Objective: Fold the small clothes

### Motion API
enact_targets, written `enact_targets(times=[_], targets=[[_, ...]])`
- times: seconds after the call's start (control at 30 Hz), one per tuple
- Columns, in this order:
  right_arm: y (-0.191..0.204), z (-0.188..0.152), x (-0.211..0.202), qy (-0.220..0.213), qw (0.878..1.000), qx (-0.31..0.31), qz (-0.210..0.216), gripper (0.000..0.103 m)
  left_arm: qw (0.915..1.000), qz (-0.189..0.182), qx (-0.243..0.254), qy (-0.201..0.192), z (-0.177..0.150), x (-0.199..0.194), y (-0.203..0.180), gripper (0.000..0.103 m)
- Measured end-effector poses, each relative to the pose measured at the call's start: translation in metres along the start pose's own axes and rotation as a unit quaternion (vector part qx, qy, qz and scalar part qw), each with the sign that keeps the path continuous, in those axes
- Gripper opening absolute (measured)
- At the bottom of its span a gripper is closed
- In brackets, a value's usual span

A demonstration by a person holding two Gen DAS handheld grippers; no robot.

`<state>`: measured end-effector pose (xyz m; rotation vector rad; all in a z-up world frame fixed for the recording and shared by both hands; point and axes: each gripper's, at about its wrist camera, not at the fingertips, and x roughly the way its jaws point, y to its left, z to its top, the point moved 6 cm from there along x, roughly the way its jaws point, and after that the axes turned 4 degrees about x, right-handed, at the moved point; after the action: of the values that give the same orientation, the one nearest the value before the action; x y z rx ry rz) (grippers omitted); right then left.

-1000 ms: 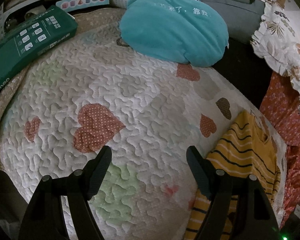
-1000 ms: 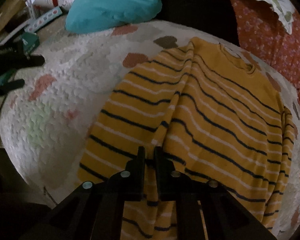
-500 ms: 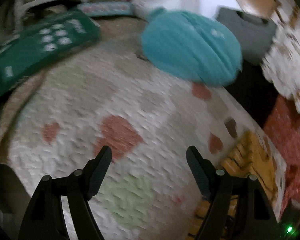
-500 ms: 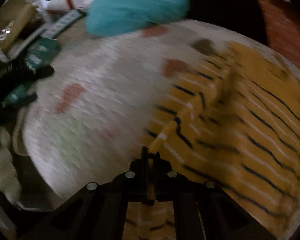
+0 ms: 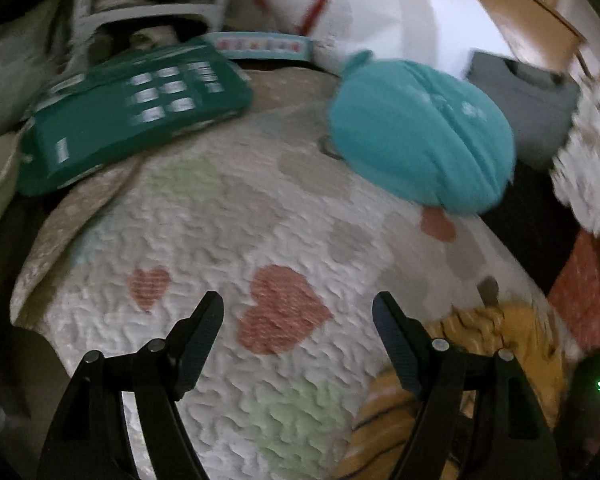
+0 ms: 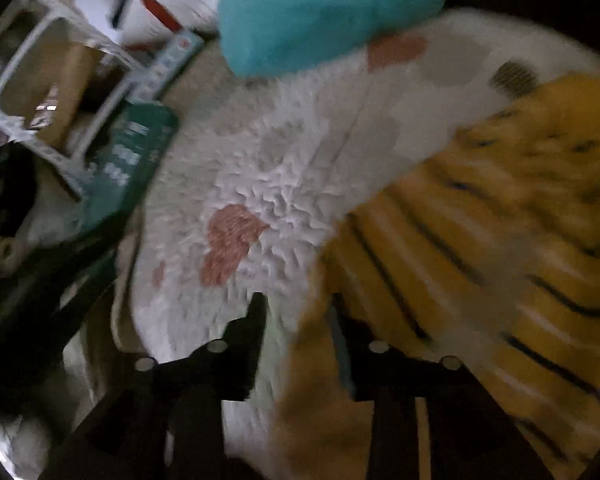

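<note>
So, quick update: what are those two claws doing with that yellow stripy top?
Left gripper open, over bare quilt. Right gripper parted, yellow striped top bunched between its fingers; too blurred to call. Teal cushion well clear.

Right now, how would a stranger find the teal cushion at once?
Start at the white heart-patterned quilt. At its far edge, right of the dark green box, lies the teal cushion. It is the only plump, rounded, plain teal thing there.
</note>
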<state>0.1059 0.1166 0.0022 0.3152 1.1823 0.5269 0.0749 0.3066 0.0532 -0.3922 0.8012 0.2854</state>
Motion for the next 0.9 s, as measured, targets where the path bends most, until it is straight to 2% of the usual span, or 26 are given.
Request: enact_targets(times=[0.07, 0.13, 0.2, 0.27, 0.3, 0.37, 0.47, 0.57, 0.6, 0.63, 0.67, 0.7, 0.73, 0.83, 0.87, 0.9], targets=[[-0.024, -0.019, -0.056, -0.028, 0.999, -0.002, -0.019, 0.052, 0.9995, -0.011, 0.029, 0.002, -0.007, 0.0, -0.016, 0.077], [-0.067, -0.045, -0.122, -0.068, 0.995, 0.01, -0.078, 0.056, 0.9981, -0.023, 0.057, 0.009, -0.016, 0.001, -0.032, 0.077], [-0.119, -0.076, -0.181, -0.101, 0.981, 0.037, -0.163, 0.058, 0.9958, -0.038, 0.081, 0.018, -0.03, 0.0, -0.046, 0.077], [-0.177, -0.117, -0.235, -0.109, 0.958, 0.078, -0.254, 0.058, 0.9925, -0.052, 0.107, 0.028, -0.047, -0.002, -0.062, 0.077], [-0.198, -0.136, -0.251, -0.106, 0.948, 0.096, -0.286, 0.058, 0.9906, -0.059, 0.119, 0.035, -0.058, -0.003, -0.07, 0.077], [-0.224, -0.167, -0.27, -0.104, 0.938, 0.123, -0.308, 0.059, 0.9872, -0.073, 0.133, 0.049, -0.079, -0.007, -0.084, 0.077], [-0.241, -0.194, -0.274, -0.103, 0.938, 0.148, -0.296, 0.059, 0.9814, -0.093, 0.155, 0.066, -0.112, -0.016, -0.108, 0.077], [-0.237, -0.209, -0.254, -0.097, 0.947, 0.145, -0.27, 0.059, 0.9754, -0.101, 0.181, 0.074, -0.145, -0.029, -0.125, 0.077], [-0.235, -0.212, -0.243, -0.086, 0.944, 0.128, -0.291, 0.059, 0.9741, -0.101, 0.187, 0.078, -0.153, -0.032, -0.128, 0.077], [-0.237, -0.212, -0.238, -0.08, 0.936, 0.116, -0.323, 0.059, 0.9731, -0.101, 0.189, 0.084, -0.163, -0.035, -0.13, 0.077], [-0.244, -0.215, -0.236, -0.079, 0.918, 0.106, -0.374, 0.059, 0.973, -0.101, 0.189, 0.087, -0.167, -0.037, -0.131, 0.077], [-0.251, -0.217, -0.236, -0.082, 0.907, 0.108, -0.4, 0.059, 0.973, -0.1, 0.187, 0.091, -0.173, -0.039, -0.132, 0.077], [-0.258, -0.222, -0.237, -0.085, 0.901, 0.121, -0.408, 0.059, 0.9729, -0.1, 0.185, 0.096, -0.178, -0.04, -0.131, 0.077], [-0.279, -0.244, -0.231, -0.068, 0.906, 0.181, -0.377, 0.063, 0.9728, -0.094, 0.183, 0.106, -0.189, -0.042, -0.128, 0.077], [-0.281, -0.249, -0.228, -0.07, 0.913, 0.185, -0.358, 0.06, 0.9728, -0.09, 0.184, 0.108, -0.192, -0.041, -0.127, 0.077], [-0.279, -0.25, -0.231, -0.084, 0.92, 0.185, -0.336, 0.053, 0.9727, -0.087, 0.184, 0.111, -0.193, -0.04, -0.127, 0.077]])
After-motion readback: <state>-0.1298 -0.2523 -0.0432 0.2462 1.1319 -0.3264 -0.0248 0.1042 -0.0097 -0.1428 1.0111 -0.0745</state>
